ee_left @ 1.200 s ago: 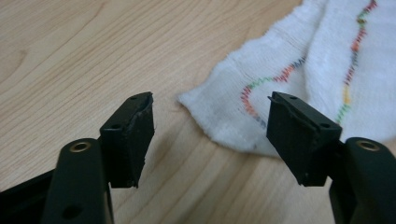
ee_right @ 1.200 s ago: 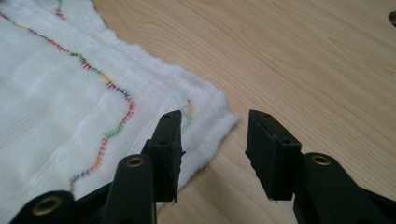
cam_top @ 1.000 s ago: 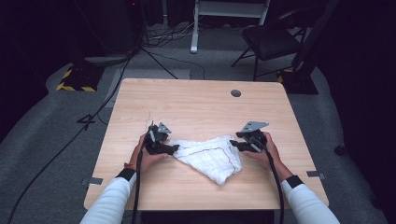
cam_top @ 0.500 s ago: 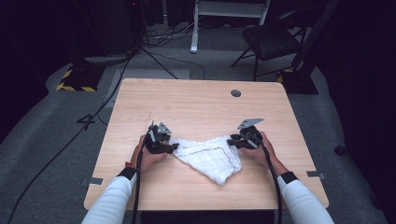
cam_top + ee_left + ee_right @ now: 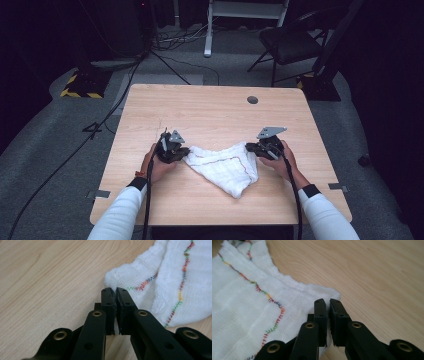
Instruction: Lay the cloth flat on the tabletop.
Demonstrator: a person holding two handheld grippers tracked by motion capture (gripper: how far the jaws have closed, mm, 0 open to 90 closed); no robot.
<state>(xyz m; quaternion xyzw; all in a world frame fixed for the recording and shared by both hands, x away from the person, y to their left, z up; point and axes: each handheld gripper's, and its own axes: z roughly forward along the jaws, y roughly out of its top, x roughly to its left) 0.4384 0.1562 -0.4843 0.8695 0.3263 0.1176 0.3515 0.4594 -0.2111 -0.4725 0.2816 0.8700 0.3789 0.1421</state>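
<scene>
A white gauze cloth with multicoloured stitching lies on the wooden table, hanging between the two grippers with a fold pointing toward the front edge. My left gripper is at its left corner. In the left gripper view the jaws are pressed together on the cloth's corner edge. My right gripper is at the cloth's right corner. In the right gripper view its jaws are closed on the edge of the cloth, which spreads out to the left.
A round cable hole sits near the table's far right edge. Beyond the table stand a dark chair and a white frame, and cables run over the grey floor. Bare wood surrounds the cloth.
The right gripper has shifted slightly inward and away from the person. The cloth keeps nearly the same shape, and the left gripper has barely moved.
</scene>
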